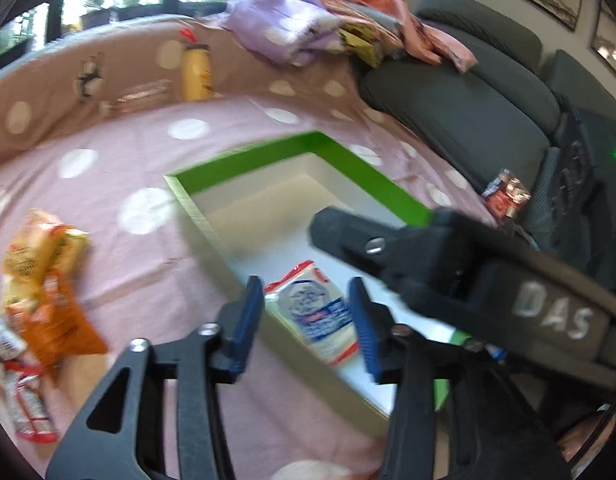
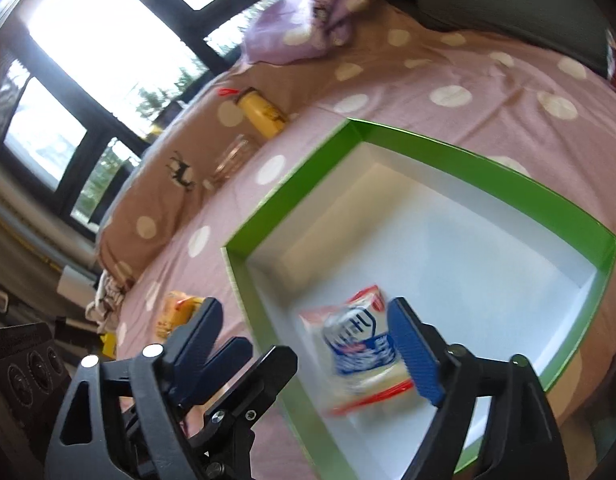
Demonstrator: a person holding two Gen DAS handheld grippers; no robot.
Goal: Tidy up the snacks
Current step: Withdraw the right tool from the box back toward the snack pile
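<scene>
Green-walled box (image 2: 484,184) on the dotted bedspread (image 1: 156,248) holds a white packet (image 1: 320,312) between both gaping, empty tongs (image 1: 306,326) (image 2: 308,344); snacks (image 1: 44,272) lie left.

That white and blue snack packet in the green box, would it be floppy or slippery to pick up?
The packet looks like a soft, glossy plastic wrapper, so probably slippery and crinkly. It lies flat in the box and looks light, so a push would likely slide it, not roll it.

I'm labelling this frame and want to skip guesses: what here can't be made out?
- Print on the white snack packet in the green box: motion blur, right wrist view.
- Box's near corner: hidden behind the right gripper, left wrist view.
- Loose snacks: blurred, cut off by the left edge.
</scene>
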